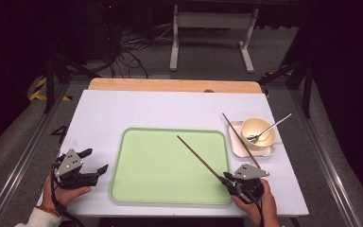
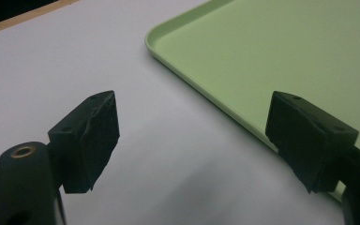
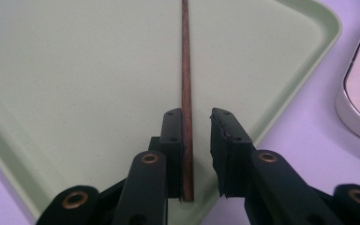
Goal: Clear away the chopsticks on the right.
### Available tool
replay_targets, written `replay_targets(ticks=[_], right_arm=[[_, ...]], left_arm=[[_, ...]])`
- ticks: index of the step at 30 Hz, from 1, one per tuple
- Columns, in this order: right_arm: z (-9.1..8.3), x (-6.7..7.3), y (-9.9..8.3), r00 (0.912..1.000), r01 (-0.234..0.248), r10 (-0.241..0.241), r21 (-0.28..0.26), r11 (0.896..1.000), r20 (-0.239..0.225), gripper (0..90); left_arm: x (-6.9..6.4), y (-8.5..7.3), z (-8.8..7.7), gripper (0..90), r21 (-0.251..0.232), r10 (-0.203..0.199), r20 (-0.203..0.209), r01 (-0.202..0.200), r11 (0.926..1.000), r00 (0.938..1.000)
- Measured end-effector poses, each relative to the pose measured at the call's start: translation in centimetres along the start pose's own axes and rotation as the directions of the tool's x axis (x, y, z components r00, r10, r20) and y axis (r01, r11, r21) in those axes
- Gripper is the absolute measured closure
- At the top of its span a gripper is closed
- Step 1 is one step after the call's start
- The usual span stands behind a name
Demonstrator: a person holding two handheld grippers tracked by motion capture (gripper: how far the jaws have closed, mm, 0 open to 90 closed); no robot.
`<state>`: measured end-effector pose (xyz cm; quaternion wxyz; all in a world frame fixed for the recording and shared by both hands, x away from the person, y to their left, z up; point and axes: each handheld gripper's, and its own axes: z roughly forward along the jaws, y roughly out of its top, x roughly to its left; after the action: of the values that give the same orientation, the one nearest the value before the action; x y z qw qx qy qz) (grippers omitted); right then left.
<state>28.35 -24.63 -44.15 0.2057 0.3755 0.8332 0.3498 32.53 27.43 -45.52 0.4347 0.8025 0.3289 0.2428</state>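
Note:
A brown chopstick (image 1: pixel 201 158) lies slanted over the right part of the green tray (image 1: pixel 160 165). Its near end sits between the jaws of my right gripper (image 1: pixel 226 178) at the tray's front right corner. In the right gripper view the chopstick (image 3: pixel 185 56) rests against the left jaw, and a gap separates it from the right jaw, so my right gripper (image 3: pixel 197 122) is open over the tray (image 3: pixel 75 70). My left gripper (image 1: pixel 98 159) is open and holds nothing, just left of the tray. In its own view my left gripper (image 2: pixel 192 136) stands wide apart over white table beside the tray's edge (image 2: pixel 206 93).
A second chopstick (image 1: pixel 240 139) lies across a white square plate (image 1: pixel 238 147) at the right. On that plate stands a cream bowl (image 1: pixel 260 137) with a metal spoon (image 1: pixel 270 128) in it. The plate's rim (image 3: pixel 356 103) is close to my right gripper. A wooden strip (image 1: pixel 170 85) borders the table's far edge.

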Motion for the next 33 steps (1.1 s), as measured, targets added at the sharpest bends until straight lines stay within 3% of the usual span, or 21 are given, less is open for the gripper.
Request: replay_targets(ticks=[4, 14, 22, 29, 33], right_arm=[[-0.2, -0.3, 0.1, 0.9998, 0.019, -0.019, -0.009, 1.000, 0.009, 75.4], [-0.7, -1.6, 0.3, 0.9992, 0.012, -0.011, -0.030, 0.999, 0.039, 75.4], [-1.7, -2.8, 0.4, 0.9978, -0.018, 0.022, -0.062, 0.998, 0.063, 74.5], [-2.8, -3.8, 0.2, 0.9924, -0.016, 0.024, -0.070, 0.997, 0.121, 74.6], [-3.8, -5.3, -0.2, 0.9826, -0.046, 0.059, -0.079, 0.996, 0.176, 72.2]], left_arm=[[0.0, 0.0, 0.0, 18.6, 0.003, -0.001, -0.001, 0.001, 1.0000, 1.0000], [0.2, -0.2, 0.0, 18.9, 0.004, -0.010, -0.003, 0.010, 0.9999, 0.9999], [0.1, -0.2, -0.1, 18.9, 0.004, -0.009, -0.002, 0.009, 1.0000, 1.0000], [0.0, -0.1, 0.0, 18.9, 0.006, 0.000, -0.001, 0.000, 1.0000, 1.0000], [0.0, -0.1, 0.0, 18.9, 0.006, -0.001, 0.002, 0.001, 1.0000, 1.0000]])
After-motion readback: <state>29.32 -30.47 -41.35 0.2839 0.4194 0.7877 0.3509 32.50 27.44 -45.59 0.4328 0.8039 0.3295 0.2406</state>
